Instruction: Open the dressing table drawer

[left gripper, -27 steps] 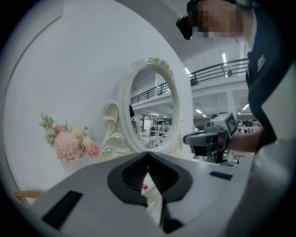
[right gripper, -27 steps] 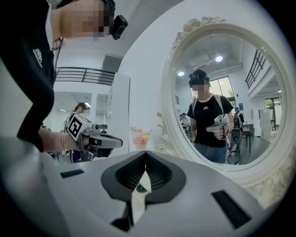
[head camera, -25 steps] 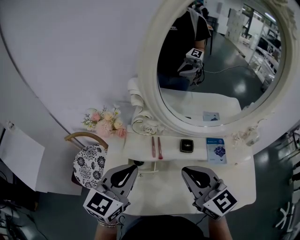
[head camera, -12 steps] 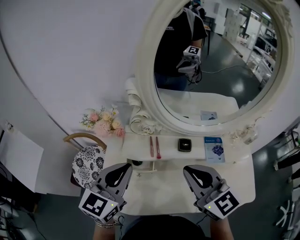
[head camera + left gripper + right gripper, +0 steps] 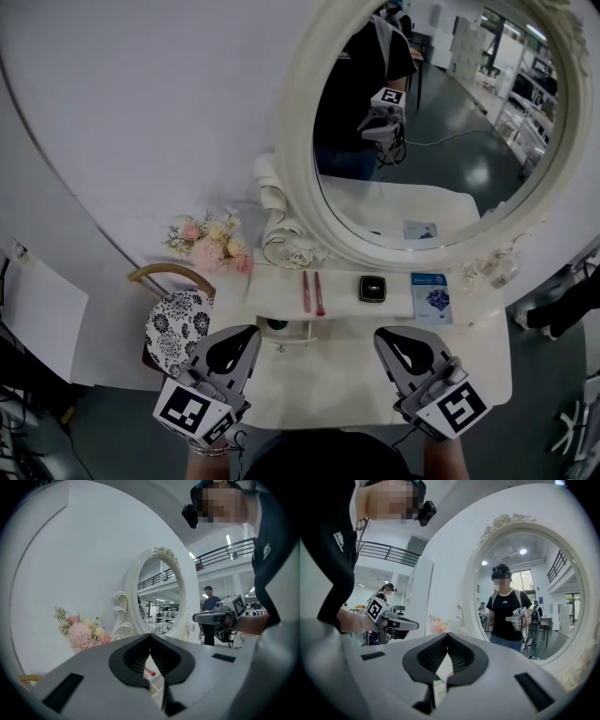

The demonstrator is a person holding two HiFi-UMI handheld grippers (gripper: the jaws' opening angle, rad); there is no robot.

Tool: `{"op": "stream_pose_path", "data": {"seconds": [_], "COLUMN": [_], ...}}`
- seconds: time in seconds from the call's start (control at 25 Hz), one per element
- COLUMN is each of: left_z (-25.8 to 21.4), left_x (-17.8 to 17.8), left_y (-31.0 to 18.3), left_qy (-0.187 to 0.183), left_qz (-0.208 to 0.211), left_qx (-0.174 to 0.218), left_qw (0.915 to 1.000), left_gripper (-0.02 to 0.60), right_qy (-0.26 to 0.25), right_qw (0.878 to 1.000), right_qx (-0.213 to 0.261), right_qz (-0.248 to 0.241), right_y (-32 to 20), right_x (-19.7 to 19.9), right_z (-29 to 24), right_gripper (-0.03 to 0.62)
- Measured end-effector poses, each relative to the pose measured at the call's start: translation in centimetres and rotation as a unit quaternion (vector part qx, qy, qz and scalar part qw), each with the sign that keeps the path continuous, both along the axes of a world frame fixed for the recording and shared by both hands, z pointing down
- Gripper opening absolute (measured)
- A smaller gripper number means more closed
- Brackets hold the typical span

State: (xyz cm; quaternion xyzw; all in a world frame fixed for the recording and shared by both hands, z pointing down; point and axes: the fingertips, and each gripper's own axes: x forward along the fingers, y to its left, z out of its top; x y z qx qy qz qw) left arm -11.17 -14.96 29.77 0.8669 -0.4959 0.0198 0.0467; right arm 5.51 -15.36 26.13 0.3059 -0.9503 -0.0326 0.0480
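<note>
Holding both tools level above the near part of the white surface (image 5: 323, 380), you had them pointed toward the oval mirror (image 5: 441, 141). The left tool (image 5: 247, 337) was clenched with its jaws tip to tip and nothing between them, and the right tool (image 5: 390, 339) was clenched and empty in the same way. Neither one touched the furniture. The drawer (image 5: 291, 335) sat under the front edge of the raised shelf (image 5: 272, 281), just ahead of your left tool and well to the left of your right one. A small knob showed there, with a dark patch beside it. From so steep an angle you could not tell whether that low white piece was a shut front or a drawer already drawn part of the way out. So the scene fitted either a drawer waiting to be pulled or one that had been slid out a little and let go. No tool had a grip on the knob at this moment. Two brushes (image 5: 311, 292), a black compact (image 5: 373, 288) and a blue packet (image 5: 430, 297) lay on the shelf. Pink flowers (image 5: 211, 246) and a patterned chair (image 5: 178, 323) stood off to the left.
</note>
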Motion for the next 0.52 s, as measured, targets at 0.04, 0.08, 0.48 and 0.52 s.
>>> {"op": "stream_pose_path", "data": {"seconds": [0.04, 0.08, 0.48, 0.52], "left_z": [-0.07, -0.12, -0.20, -0.18], "left_x": [0.00, 0.01, 0.24, 0.29], "left_y": [0.06, 0.11, 0.12, 0.12], "left_qy": [0.000, 0.000, 0.003, 0.004], "left_qz": [0.000, 0.001, 0.006, 0.006], "left_qx": [0.001, 0.002, 0.003, 0.002], "left_qw": [1.0000, 1.0000, 1.0000, 1.0000], "left_gripper": [0.017, 0.017, 0.017, 0.017], "right_qy": [-0.002, -0.003, -0.002, -0.001], "right_qw": [1.000, 1.000, 1.000, 1.000], "right_qx": [0.001, 0.001, 0.000, -0.002], "right_qz": [0.001, 0.002, 0.013, 0.015], "right_y": [0.01, 0.00, -0.06, -0.07], "right_x": [0.04, 0.09, 0.56, 0.66], "right_z": [-0.07, -0.10, -0.06, 0.04], "right_gripper": [0.018, 0.018, 0.018, 0.018]}}
